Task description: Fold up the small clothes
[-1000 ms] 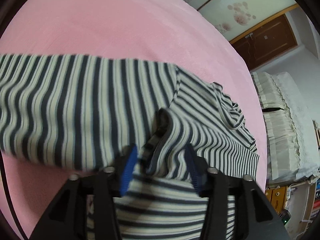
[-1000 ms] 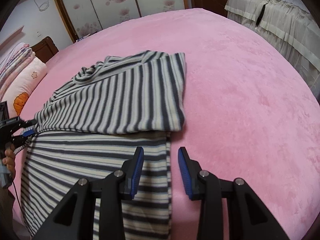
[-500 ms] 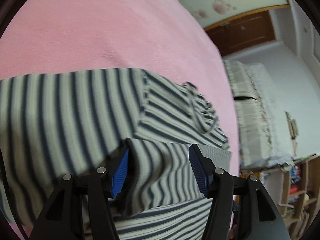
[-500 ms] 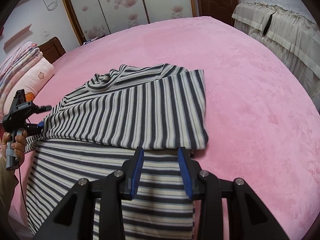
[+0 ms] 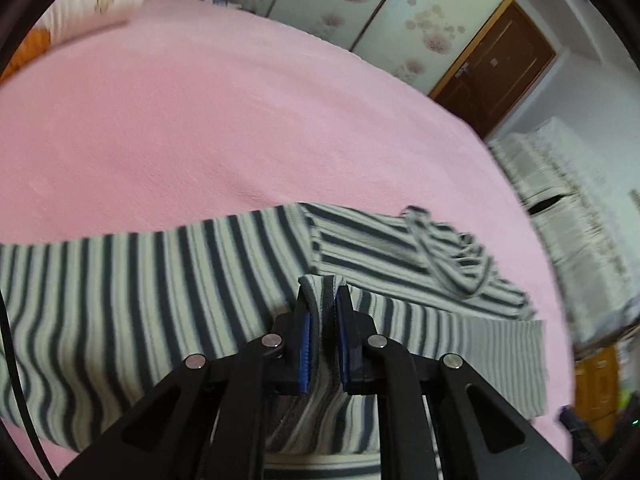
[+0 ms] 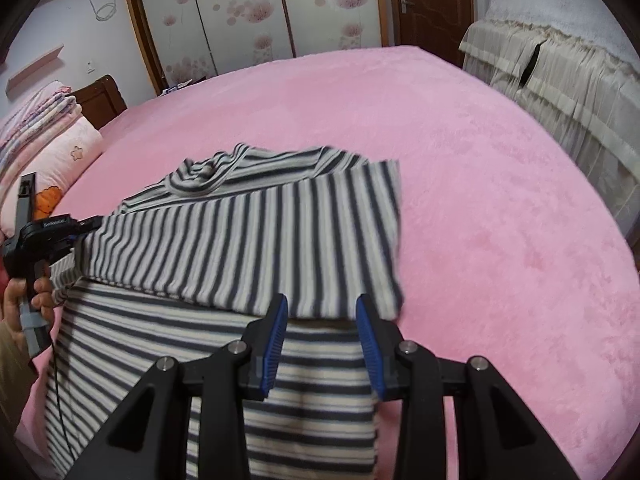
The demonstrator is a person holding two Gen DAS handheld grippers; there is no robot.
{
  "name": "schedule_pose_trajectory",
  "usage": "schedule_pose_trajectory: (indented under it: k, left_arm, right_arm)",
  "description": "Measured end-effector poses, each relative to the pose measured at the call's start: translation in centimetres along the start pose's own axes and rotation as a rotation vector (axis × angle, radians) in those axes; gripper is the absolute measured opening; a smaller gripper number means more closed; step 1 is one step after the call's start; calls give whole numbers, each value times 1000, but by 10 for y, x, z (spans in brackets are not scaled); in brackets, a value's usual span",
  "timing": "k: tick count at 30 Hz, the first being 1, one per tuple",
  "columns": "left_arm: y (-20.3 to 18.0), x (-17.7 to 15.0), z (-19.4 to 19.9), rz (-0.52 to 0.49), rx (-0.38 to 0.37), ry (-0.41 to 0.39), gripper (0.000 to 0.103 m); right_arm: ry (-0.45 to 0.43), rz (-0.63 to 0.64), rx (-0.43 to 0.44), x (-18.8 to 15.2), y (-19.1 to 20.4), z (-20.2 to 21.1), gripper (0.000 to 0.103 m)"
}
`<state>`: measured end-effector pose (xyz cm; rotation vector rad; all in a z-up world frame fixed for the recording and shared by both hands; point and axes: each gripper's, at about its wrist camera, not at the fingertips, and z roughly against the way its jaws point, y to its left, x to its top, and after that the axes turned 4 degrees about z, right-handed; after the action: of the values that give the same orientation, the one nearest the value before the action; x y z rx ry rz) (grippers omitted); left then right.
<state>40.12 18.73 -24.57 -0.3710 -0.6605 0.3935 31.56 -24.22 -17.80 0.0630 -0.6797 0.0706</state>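
Observation:
A dark-and-cream striped shirt lies on the pink bed cover, with one part folded across its body and its collar at the far side. In the left wrist view my left gripper is closing its jaws, and the blue pads pinch a raised fold of the striped shirt. The right wrist view shows that left gripper at the shirt's left edge, held by a hand. My right gripper hovers over the folded part's near edge, open, its pads pressing nothing.
Stacked pillows and folded bedding sit at the far left of the bed. A cream-covered piece of furniture stands to the right. Flowered wardrobe doors and a brown door close the far side.
The left gripper's jaws have gone from wide apart to pinched on a fold of the shirt, and its view has swung upward. The right gripper has drawn back a little.

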Motion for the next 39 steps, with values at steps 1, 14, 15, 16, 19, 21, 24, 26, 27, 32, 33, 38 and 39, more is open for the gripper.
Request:
schedule_pose_trajectory:
  k: [1,14,15,16,19,21,24,26,27,32,33,38,39]
  left_arm:
    - [0,-1,-3,-10,29,4,9]
    - [-2,1,-4,-8,48,0,11]
    - [-3,2,-3,-9,45,-1,11]
    - [-3,2,-3,-10,45,3,11]
    - [-3,1,-5,-9,54,18,11]
    - [-5,-1,-10,-5,58,24,11]
    - [-5,-3,-14,-2,65,27,11]
    - [-5,-4,-15,-5,72,25,11]
    - [-5,-4,-16,-6,76,24,11]
    - [-9,-7,-18,-21,100,3,11]
    - [-10,-8,-19,-29,110,-2,11]
    - [-16,-11,-26,-49,167,-16,14]
    - [-16,-10,-27,-48,173,-16,14]
  right_arm:
    - [2,1,-10,2,-2,-1,36]
    - [83,-78,2,71,-66,-82,36]
    - [93,-95,23,75,-70,-89,36]
    - [102,-120,51,79,-76,-97,36]
    - [124,-180,102,90,-87,-119,36]
    - [136,-205,123,95,-92,-133,36]
    - [135,-224,183,99,-98,-144,36]
    - [136,-219,232,101,-99,-147,14]
    - [137,-208,244,102,-97,-146,7]
    - [-1,-112,57,99,-85,-107,6]
    - [-25,-111,17,96,-83,-101,6]
    - [16,-67,-105,88,-74,-116,6]
    - [31,-84,-106,87,-76,-121,6]
